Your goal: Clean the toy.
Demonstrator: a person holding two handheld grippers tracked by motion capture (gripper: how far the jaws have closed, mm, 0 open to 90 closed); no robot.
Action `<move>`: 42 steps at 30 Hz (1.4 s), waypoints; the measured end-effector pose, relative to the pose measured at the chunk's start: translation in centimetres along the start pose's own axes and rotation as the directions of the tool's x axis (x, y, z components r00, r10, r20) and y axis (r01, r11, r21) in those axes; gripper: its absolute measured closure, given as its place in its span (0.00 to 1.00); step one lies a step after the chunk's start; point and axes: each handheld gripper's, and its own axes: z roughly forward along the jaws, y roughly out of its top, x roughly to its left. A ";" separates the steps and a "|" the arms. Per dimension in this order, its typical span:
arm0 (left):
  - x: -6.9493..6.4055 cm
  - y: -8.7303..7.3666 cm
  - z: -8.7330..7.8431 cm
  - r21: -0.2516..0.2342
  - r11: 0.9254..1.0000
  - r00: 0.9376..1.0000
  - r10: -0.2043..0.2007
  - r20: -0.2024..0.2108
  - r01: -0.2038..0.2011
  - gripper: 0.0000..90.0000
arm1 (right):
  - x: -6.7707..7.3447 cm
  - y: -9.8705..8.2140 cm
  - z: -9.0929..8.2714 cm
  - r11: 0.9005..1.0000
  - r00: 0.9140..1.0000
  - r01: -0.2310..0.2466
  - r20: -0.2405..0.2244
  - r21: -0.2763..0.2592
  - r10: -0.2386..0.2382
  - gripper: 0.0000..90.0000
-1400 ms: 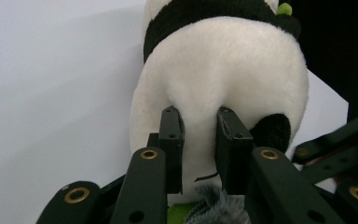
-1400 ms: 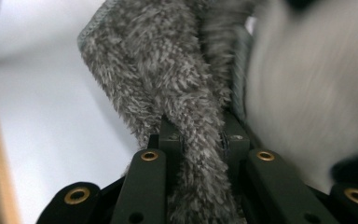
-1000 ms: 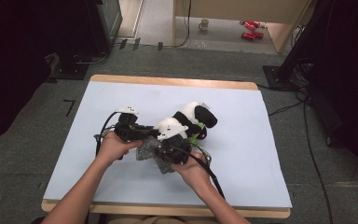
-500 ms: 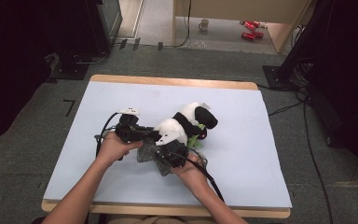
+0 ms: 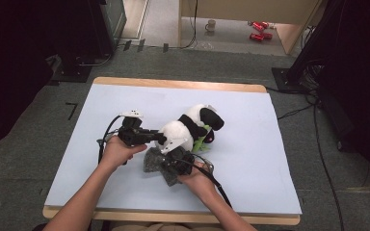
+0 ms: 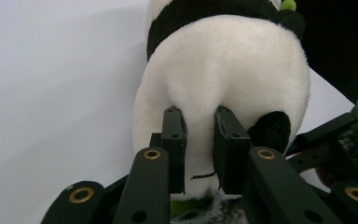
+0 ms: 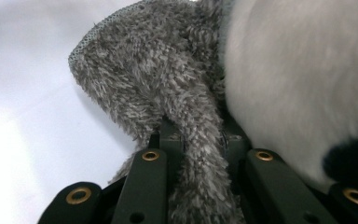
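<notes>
A black-and-white panda plush (image 5: 192,126) lies on the pale blue table (image 5: 270,168), with a bit of green at its neck. My left gripper (image 5: 161,138) comes in from the left and is shut on a fold of the white fur on the panda's rump (image 6: 223,70); its jaws (image 6: 200,119) pinch the fur between them. A grey fuzzy cloth (image 5: 153,161) lies just under and in front of the panda. My right gripper (image 5: 174,162) is shut on a strand of that grey cloth (image 7: 158,70), beside the panda's white body (image 7: 298,70).
Bare table surface stretches to the right and far side of the plush. Cables trail from both grippers across the table (image 5: 103,137). Beyond the table, on the floor, stand a mug (image 5: 212,24), red cans (image 5: 257,30) and dark equipment at left (image 5: 77,38).
My right hand has come down toward the table with the grey cloth, and the panda's rump has sunk with it. My left hand has stayed in place.
</notes>
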 end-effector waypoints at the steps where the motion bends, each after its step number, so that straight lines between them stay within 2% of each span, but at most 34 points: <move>1: 0.1 0.0 -0.1 0.002 1.000 1.000 -0.002 0.003 0.002 0.86 | -0.1 0.1 -0.2 1.000 1.000 -0.007 -0.018 0.005 0.007 0.85; 4: 0.5 0.0 -0.3 0.003 1.000 1.000 -0.025 0.012 0.025 0.88 | -0.2 0.6 -1.5 1.000 0.998 -0.019 -0.062 -0.017 0.017 0.85; 7: 0.9 -0.1 -0.8 0.010 0.999 0.999 -0.038 0.018 0.038 0.89 | -0.4 1.4 -4.0 0.995 0.997 -0.030 -0.072 -0.092 0.024 0.85; 8: 0.9 -0.1 -0.8 0.010 0.999 0.999 -0.038 0.018 0.038 0.89 | -0.4 1.4 -4.0 0.995 0.997 -0.030 -0.072 -0.092 0.024 0.85; 9: 1.1 -0.2 -1.0 0.011 0.999 0.999 -0.050 0.021 0.050 0.89 | -0.7 1.7 -5.3 0.992 0.998 -0.024 -0.062 -0.126 0.016 0.85; 10: 1.1 -0.2 -1.0 0.011 0.999 0.999 -0.050 0.021 0.050 0.89 | -0.7 1.7 -5.3 0.992 0.998 -0.024 -0.062 -0.126 0.016 0.85; 12: 1.3 -0.2 -1.1 0.018 0.998 0.998 -0.053 0.022 0.053 0.90 | -1.0 1.9 -6.5 0.987 0.998 -0.032 -0.052 -0.159 0.024 0.85; 14: 1.3 -0.3 -1.2 0.014 0.998 0.998 -0.057 0.022 0.057 0.89 | -1.9 2.0 -8.2 0.979 0.999 -0.048 -0.020 -0.200 0.045 0.85; 17: 1.5 -0.5 -1.5 0.020 0.997 0.997 -0.076 0.030 0.075 0.90 | -3.4 1.8 -9.7 0.967 0.996 -0.087 0.011 -0.238 0.092 0.85; 18: 1.5 -0.5 -1.5 0.020 0.997 0.997 -0.076 0.030 0.075 0.90 | -3.4 1.8 -9.7 0.967 0.996 -0.087 0.011 -0.238 0.092 0.85; 21: 1.8 -0.7 -1.9 0.015 0.995 0.995 -0.095 0.038 0.094 0.90 | -4.9 1.4 -11.2 0.953 0.989 -0.130 0.029 -0.274 0.143 0.85; 22: 1.9 -0.9 -2.2 0.015 0.995 0.995 -0.098 0.035 0.097 0.90 | -5.7 1.1 -12.0 0.945 0.985 -0.148 0.043 -0.292 0.168 0.85; 23: 1.9 -0.9 -2.2 0.015 0.995 0.995 -0.098 0.035 0.097 0.90 | -5.7 1.1 -12.0 0.945 0.985 -0.148 0.043 -0.292 0.168 0.85; 24: 2.1 -1.0 -2.5 0.007 0.995 0.995 -0.101 0.025 0.100 0.90 | -6.4 0.9 -12.5 0.940 0.981 -0.162 0.057 -0.299 0.187 0.85; 26: 2.2 -1.1 -2.7 0.003 0.995 0.995 -0.102 0.019 0.102 0.90 | -6.6 0.7 -12.6 0.940 0.979 -0.166 0.063 -0.299 0.193 0.85; 27: 2.3 -1.2 -2.8 -0.002 0.995 0.995 -0.098 0.015 0.098 0.89 | -7.2 0.3 -12.1 0.938 0.974 -0.185 0.071 -0.294 0.215 0.85; 30: 1.9 -1.4 -2.9 -0.029 0.999 0.999 -0.036 -0.016 0.036 0.87 | -7.5 -0.2 -10.4 0.940 0.971 -0.199 0.070 -0.277 0.227 0.85; 31: 1.9 -1.4 -2.9 -0.029 0.999 0.999 -0.036 -0.016 0.036 0.84 | -7.6 -0.3 -10.0 0.938 0.972 -0.197 0.070 -0.287 0.225 0.85; 32: 1.8 -1.5 -2.9 -0.034 0.999 0.999 -0.018 -0.029 0.017 0.84 | -7.6 -0.3 -10.0 0.938 0.972 -0.197 0.070 -0.287 0.225 0.85; 33: 1.7 -1.5 -3.3 -0.054 0.998 0.999 0.011 -0.036 -0.013 0.77 | -7.7 -0.2 -9.6 0.934 0.971 -0.201 0.065 -0.296 0.230 0.85; 34: 1.7 -1.5 -3.3 -0.054 0.998 0.999 0.011 -0.036 -0.013 0.75 | -7.7 -0.2 -9.6 0.934 0.971 -0.201 0.065 -0.296 0.230 0.85; 35: 1.7 -1.6 -3.7 -0.070 0.997 0.999 0.035 -0.037 -0.038 0.75 | -7.8 -0.2 -9.5 0.934 0.971 -0.201 0.064 -0.297 0.229 0.85; 36: 1.7 -1.5 -4.0 -0.080 0.995 0.998 0.053 -0.038 -0.056 0.66 | -7.8 -0.2 -9.4 0.935 0.972 -0.199 0.066 -0.293 0.227 0.85; 37: 1.8 -1.4 -4.6 -0.100 0.993 0.998 0.064 -0.012 -0.065 0.59 | -7.8 -0.2 -9.3 0.935 0.972 -0.199 0.063 -0.294 0.227 0.85; 38: 1.8 -1.4 -4.6 -0.100 0.993 0.998 0.064 -0.012 -0.065 0.52 | -7.9 -0.3 -9.2 0.936 0.974 -0.192 0.064 -0.295 0.219 0.85; 40: 1.6 -1.0 -5.1 -0.105 0.993 0.998 0.059 0.002 -0.058 0.47 | -7.9 -0.3 -9.0 0.937 0.973 -0.195 0.064 -0.290 0.222 0.85; 42: 1.2 -0.9 -5.4 -0.124 0.989 0.997 0.079 0.016 -0.076 0.44 | -8.0 -0.3 -8.9 0.937 0.973 -0.196 0.063 -0.290 0.223 0.85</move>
